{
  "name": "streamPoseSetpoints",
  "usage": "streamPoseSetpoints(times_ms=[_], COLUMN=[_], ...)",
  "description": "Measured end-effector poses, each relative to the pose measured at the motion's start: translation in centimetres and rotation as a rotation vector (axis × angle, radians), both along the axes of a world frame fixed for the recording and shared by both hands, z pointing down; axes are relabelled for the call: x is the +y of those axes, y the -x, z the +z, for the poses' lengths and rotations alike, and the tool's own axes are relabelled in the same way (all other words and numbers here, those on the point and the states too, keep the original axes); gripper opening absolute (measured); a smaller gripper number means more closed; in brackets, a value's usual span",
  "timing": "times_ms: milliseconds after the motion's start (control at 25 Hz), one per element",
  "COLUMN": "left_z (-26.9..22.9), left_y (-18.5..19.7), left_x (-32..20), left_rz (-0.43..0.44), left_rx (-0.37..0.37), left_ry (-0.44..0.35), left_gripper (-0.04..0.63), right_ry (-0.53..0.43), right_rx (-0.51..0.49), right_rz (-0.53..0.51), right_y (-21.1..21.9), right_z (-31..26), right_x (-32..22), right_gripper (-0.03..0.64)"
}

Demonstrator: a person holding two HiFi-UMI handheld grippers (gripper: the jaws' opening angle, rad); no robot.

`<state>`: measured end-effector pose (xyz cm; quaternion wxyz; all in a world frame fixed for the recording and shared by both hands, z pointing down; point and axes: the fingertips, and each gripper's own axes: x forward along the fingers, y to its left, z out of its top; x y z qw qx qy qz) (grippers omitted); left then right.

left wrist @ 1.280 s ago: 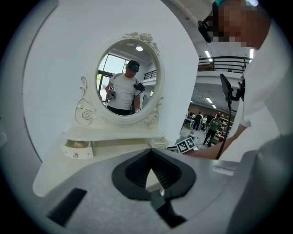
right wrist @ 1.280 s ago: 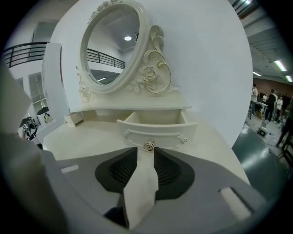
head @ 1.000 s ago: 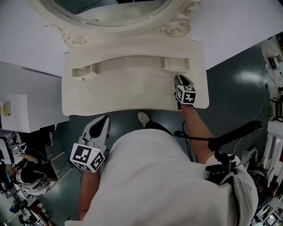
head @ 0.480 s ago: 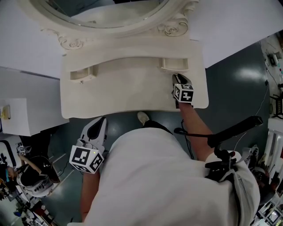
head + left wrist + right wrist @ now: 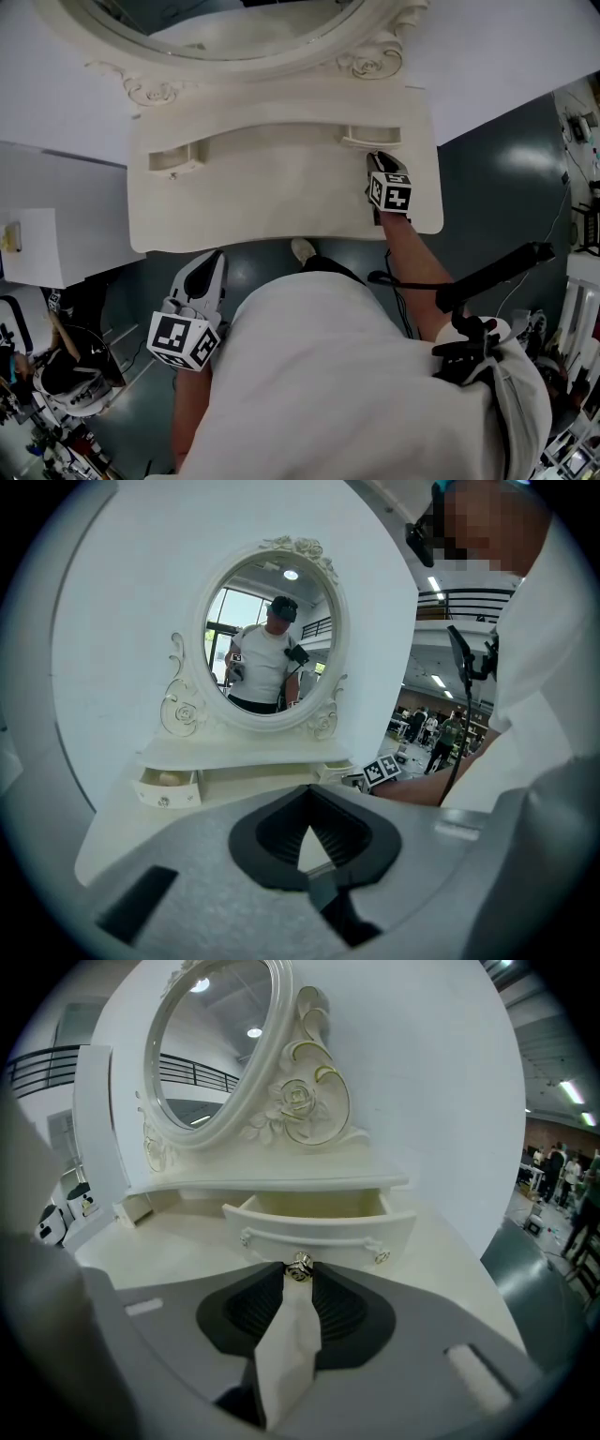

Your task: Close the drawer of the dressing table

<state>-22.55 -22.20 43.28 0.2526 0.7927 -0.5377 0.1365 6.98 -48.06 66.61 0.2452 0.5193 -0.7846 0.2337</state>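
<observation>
Right gripper view: the white curved drawer [image 5: 319, 1225] of the cream dressing table [image 5: 169, 1241] stands pulled out. The right gripper [image 5: 299, 1277] has its jaws pinched on the drawer's small metal knob [image 5: 300, 1267]. The push should run straight and level until the front sits flush. The left gripper [image 5: 309, 827], jaws together and empty, hangs off the surface.

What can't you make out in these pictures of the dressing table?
Right drawer floor: right gripper view, hidden behind its own front panel.
Pale lump in left drawer: left gripper view, too small to name.
Mirror top: head view, cut off by the upper edge.
</observation>
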Motion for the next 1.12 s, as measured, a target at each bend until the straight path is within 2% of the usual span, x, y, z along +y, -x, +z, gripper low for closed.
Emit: streamPoseSetpoints(times_ms=[1120], left_z=[0.8], left_y=[1.5], left_x=[-1.2], left_rz=[-0.019], left_rx=[-0.003], left_ry=[0.022], left_gripper=[0.000], right_ry=[-0.010], right_rx=[0.017], right_rz=[0.007], right_y=[0.8], right_z=[-0.2], right_x=[-5.4], right_gripper=[0.100])
